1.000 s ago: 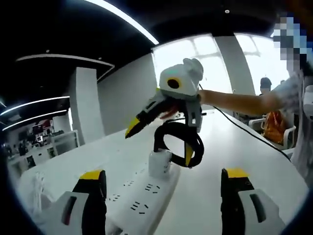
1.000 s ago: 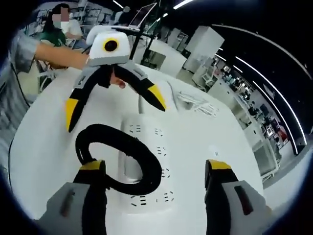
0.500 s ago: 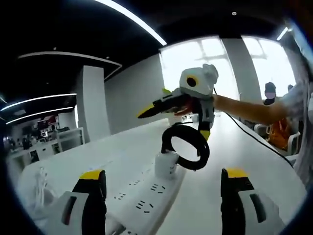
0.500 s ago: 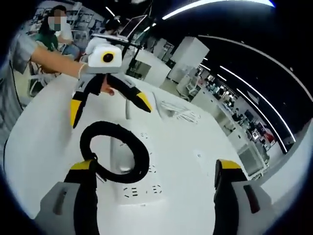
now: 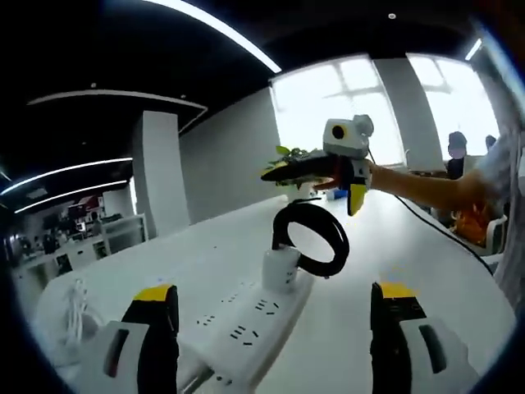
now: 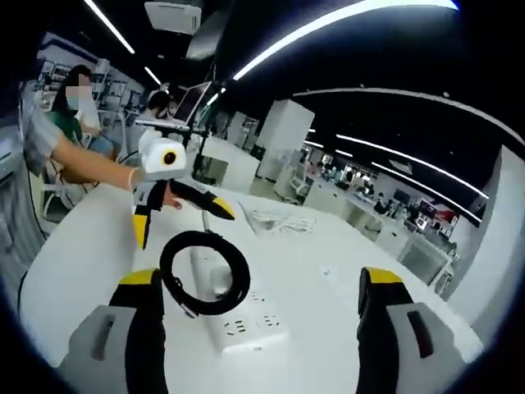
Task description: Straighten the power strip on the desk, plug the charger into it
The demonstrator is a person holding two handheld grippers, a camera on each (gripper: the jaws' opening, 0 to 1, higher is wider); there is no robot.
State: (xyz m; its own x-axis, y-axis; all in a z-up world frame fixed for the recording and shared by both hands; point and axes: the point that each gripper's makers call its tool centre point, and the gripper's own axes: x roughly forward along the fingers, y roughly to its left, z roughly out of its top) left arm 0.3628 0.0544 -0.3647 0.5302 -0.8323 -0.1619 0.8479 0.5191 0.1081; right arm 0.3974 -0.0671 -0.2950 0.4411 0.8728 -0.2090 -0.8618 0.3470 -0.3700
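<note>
Both tongs (image 5: pixel 271 345) wide above power strip (image 5: pixel 246 327)

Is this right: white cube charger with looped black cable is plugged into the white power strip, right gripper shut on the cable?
Wrong on the grip. In the right gripper view the right gripper is open, holding nothing. The white cube charger with its looped black cable does sit in the white power strip.

The power strip (image 5: pixel 246 328) is running out of sight behind the left gripper's (image 5: pixel 275 328) near jaw, its lower end cut off at the picture's edge. In the right gripper view, the looped black cable (image 6: pixel 205 272) is covering the charger — its plug cannot be made out. The sockets (image 6: pixel 244 327) are blurring together. The 2 far people (image 6: pixel 74 107) are too small to tell.
</note>
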